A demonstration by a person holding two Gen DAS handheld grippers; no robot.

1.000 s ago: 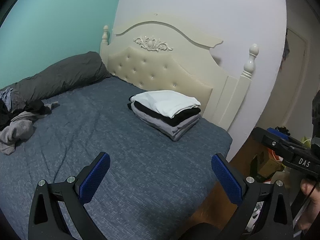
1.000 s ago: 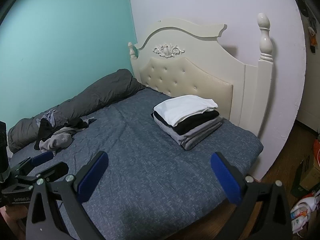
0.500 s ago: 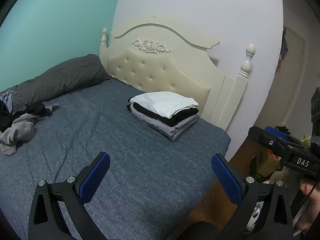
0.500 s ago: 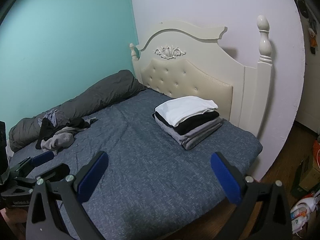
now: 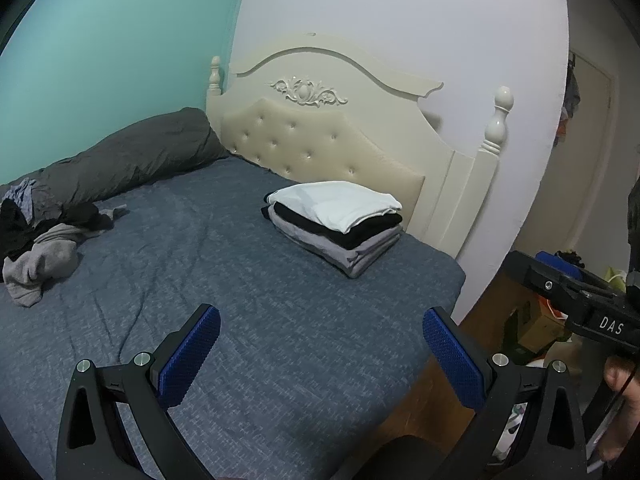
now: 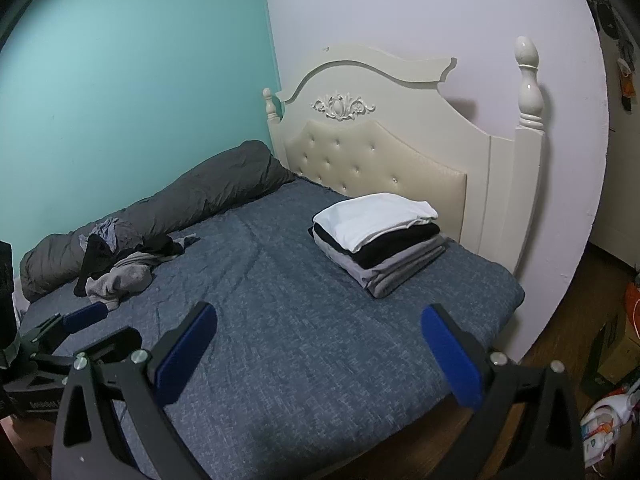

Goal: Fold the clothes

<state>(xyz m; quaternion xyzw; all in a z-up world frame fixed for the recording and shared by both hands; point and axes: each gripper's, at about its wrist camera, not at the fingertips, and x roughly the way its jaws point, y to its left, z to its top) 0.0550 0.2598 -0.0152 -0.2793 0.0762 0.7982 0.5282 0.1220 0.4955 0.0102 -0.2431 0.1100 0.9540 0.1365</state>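
A neat stack of folded clothes (image 5: 336, 220) (image 6: 380, 236), white on top, black and grey below, sits on the blue bed (image 5: 248, 304) (image 6: 304, 320) near the headboard. A loose heap of unfolded grey and black clothes (image 5: 44, 248) (image 6: 120, 272) lies at the bed's left side. My left gripper (image 5: 320, 344) is open and empty above the bed's near part. My right gripper (image 6: 320, 340) is also open and empty, well short of the stack. The right gripper's body (image 5: 576, 300) shows in the left wrist view, and the left gripper's body (image 6: 68, 336) shows in the right wrist view.
A rolled dark grey duvet (image 5: 128, 160) (image 6: 192, 208) lies along the teal wall. The cream tufted headboard (image 5: 320, 144) (image 6: 384, 160) stands behind the stack. Wooden floor with boxes and clutter (image 6: 612, 360) lies right of the bed. A hand (image 5: 620, 380) holds the right gripper.
Both views have pulled back and shifted slightly, so the bed and stack sit a little farther and lower in frame. Both grippers stay open and empty.
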